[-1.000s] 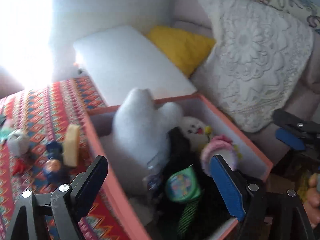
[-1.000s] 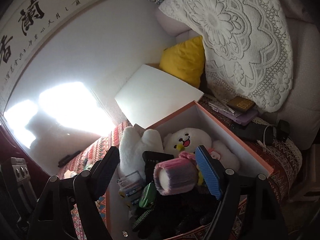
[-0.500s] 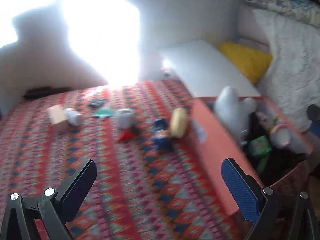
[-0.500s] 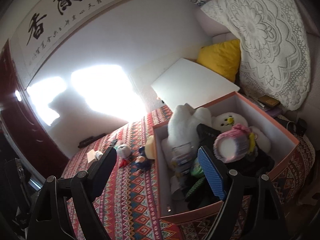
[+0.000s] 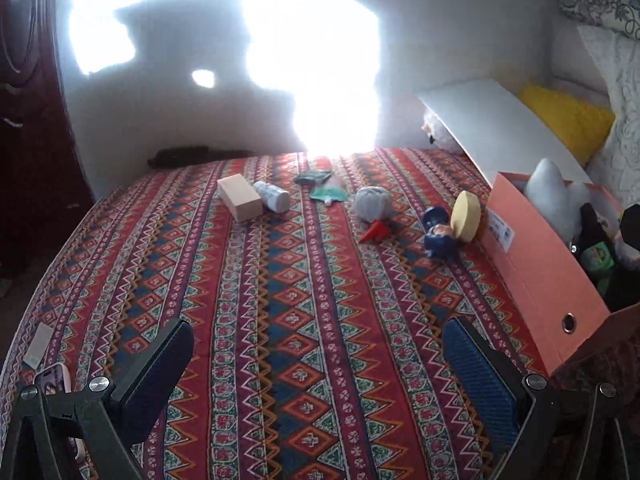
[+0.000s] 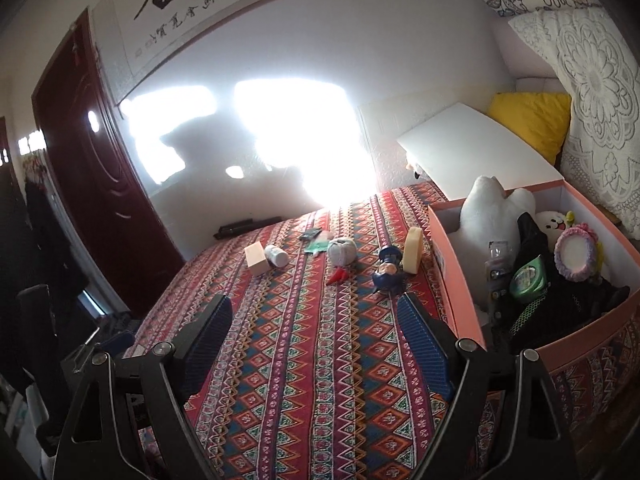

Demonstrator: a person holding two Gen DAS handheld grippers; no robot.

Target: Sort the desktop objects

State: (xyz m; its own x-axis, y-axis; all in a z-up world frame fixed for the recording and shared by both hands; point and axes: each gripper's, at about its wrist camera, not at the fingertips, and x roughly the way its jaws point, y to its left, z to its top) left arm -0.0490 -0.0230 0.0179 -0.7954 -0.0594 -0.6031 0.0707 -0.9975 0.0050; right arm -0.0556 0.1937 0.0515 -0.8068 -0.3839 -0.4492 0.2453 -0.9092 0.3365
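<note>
Both hand-held grippers, left (image 5: 316, 368) and right (image 6: 316, 344), spread empty over the bench; blue figurine (image 6: 389, 270) lies beside orange box (image 6: 452, 280), looks light, hard, slippery, so pinch its body.
</note>
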